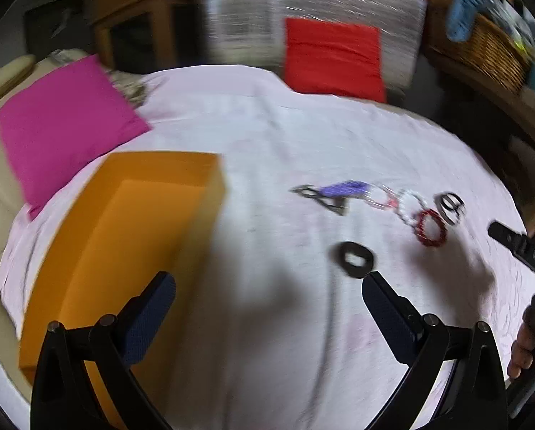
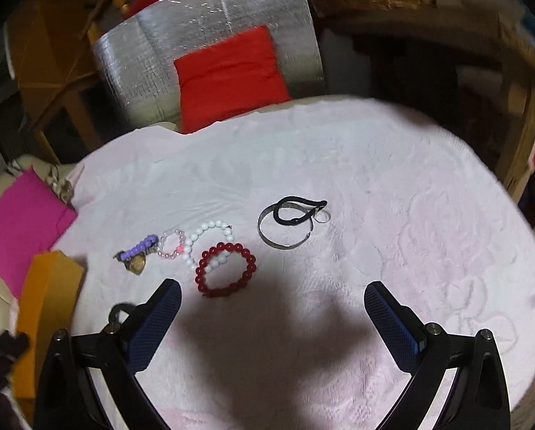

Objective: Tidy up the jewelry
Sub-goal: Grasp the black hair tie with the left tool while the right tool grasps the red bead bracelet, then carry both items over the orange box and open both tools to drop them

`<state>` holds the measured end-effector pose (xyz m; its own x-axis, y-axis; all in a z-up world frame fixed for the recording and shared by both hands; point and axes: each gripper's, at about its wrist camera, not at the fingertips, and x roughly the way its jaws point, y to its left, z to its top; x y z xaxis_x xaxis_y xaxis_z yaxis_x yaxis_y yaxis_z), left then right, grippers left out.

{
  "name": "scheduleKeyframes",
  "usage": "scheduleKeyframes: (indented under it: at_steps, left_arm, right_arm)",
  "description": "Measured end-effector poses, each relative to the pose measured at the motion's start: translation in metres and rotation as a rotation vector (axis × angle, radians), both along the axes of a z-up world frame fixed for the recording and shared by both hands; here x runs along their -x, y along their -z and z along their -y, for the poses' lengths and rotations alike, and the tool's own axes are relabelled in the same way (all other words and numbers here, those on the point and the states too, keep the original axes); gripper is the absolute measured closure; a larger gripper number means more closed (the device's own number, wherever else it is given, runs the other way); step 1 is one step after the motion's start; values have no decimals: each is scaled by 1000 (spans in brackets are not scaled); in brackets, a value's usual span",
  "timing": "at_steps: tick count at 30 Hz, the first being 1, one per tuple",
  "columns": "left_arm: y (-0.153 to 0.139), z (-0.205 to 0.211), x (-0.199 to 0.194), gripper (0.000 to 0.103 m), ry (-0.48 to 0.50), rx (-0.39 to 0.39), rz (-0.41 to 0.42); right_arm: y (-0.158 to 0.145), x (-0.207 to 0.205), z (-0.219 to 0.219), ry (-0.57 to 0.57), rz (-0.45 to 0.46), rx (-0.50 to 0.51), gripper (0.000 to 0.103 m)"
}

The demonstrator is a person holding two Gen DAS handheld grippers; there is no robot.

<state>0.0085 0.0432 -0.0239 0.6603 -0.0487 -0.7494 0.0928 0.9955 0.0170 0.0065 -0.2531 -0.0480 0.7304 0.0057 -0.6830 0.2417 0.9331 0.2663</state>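
Note:
Jewelry lies on a pale pink cloth (image 2: pixel 375 179): a red bead bracelet (image 2: pixel 226 267), a white bead bracelet (image 2: pixel 210 231), a small pink bead ring (image 2: pixel 170 245), a purple clip (image 2: pixel 138 247), a silver bangle (image 2: pixel 283 229) with a black band (image 2: pixel 296 209) on it. A black ring (image 1: pixel 355 259) lies apart, nearer the left gripper. An open orange box (image 1: pixel 124 243) sits on the cloth's left. My left gripper (image 1: pixel 267 286) is open and holds nothing, between box and black ring. My right gripper (image 2: pixel 273 295) hangs open just short of the red bracelet.
A magenta cushion (image 1: pixel 63 129) lies left of the box, a red cushion (image 2: pixel 228 75) against a silver foil panel (image 2: pixel 210 21) at the back. A wicker basket (image 1: pixel 489 50) stands on wooden shelving at the right. A hand (image 1: pixel 529 340) holds the other gripper at right.

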Motion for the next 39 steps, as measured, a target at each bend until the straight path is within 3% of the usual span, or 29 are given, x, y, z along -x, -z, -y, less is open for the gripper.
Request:
scheduleKeyframes:
  at_steps: [5,7,10,11,13,14,15,17,23,30,35,39]
  left_arm:
    - [25,54,-30,0,96,-10,-49]
    - [36,68,-41,8,122,-23,-67]
    - [60,85,-57,43,167,-40,-104]
    - [68,87,-61,62,181,-44,-134]
    - [80,89,-65,64,205,-31,-160]
    - [80,89,-63,69,210,-34,-149]
    - [78,89,-61,81,227,-32,-143]
    - [72,89,-58,88,251,-17,-140]
    - [58,84,-48,89,279,23,-122]
    - [42,76,-32,89,273,82,-99]
    - [26,60,-17,89,240,73,-54]
    - [10,39,-4,89,189,63,-7]
  right_arm:
    - [5,-10,13,-5,-24,-43,0]
    - [5,-10,19,0,-17,-40,0]
    - [7,-14,23,-13,-23,-36,5]
    - [9,-16,24,-21,-29,-31,10]
    - [13,-22,23,-46,-46,-20,18]
    - [16,-26,22,-64,-59,-23,23]
    - [19,-29,21,-77,-66,-30,28]
    - [25,-39,16,-118,-91,-60,38]
    - [39,-67,-4,-182,-143,-36,55]
    - [54,-82,-7,-182,-173,-15,92]
    - [44,-72,-5,-170,-150,-23,92]
    - [22,-57,-13,-183,-66,-14,92]
